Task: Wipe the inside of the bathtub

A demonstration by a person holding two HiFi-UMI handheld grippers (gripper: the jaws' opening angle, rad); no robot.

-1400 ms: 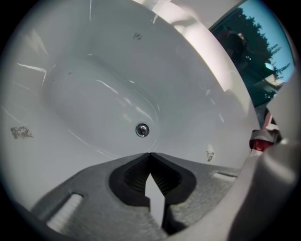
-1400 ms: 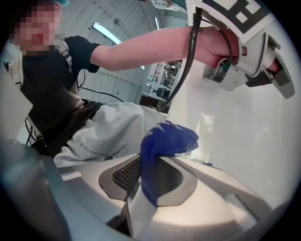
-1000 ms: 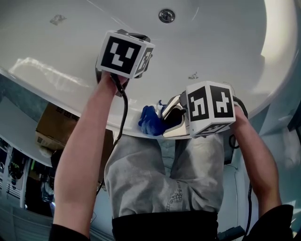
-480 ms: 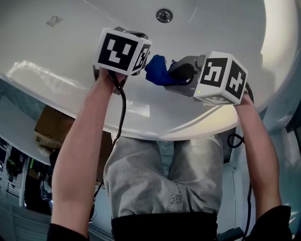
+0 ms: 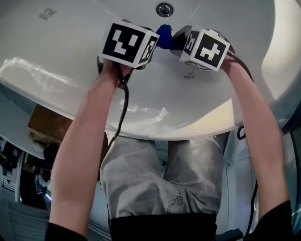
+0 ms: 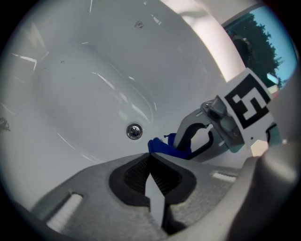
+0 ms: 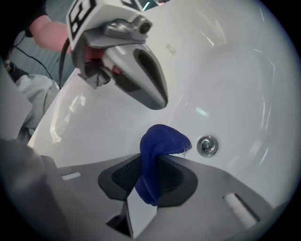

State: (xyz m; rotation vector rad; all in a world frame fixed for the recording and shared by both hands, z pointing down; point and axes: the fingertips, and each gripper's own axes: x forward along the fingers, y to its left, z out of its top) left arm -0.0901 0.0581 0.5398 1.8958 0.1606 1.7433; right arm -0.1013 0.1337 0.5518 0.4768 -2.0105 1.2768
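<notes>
The white bathtub [image 5: 70,52] curves below me, with its round metal drain [image 5: 164,9] at the far side. A blue cloth [image 7: 157,155] is bunched between the jaws of my right gripper [image 7: 151,162], which is shut on it and hangs just short of the drain [image 7: 207,145]. In the head view the cloth [image 5: 163,35] shows between the two marker cubes. My left gripper [image 6: 150,157] is shut with nothing in it and hovers beside the right one, over the tub floor. From the left gripper view, the cloth [image 6: 162,147] lies just past its tips, near the drain [image 6: 134,131].
The tub's near rim [image 5: 178,132] runs across in front of the person's grey trouser legs [image 5: 160,183]. A cardboard box [image 5: 47,124] sits on the floor at the left, below the rim. Small dark specks [image 5: 46,13] mark the tub wall at the far left.
My right gripper has carried the blue cloth from the near rim out over the basin, up to the drain. The left gripper has barely moved.
</notes>
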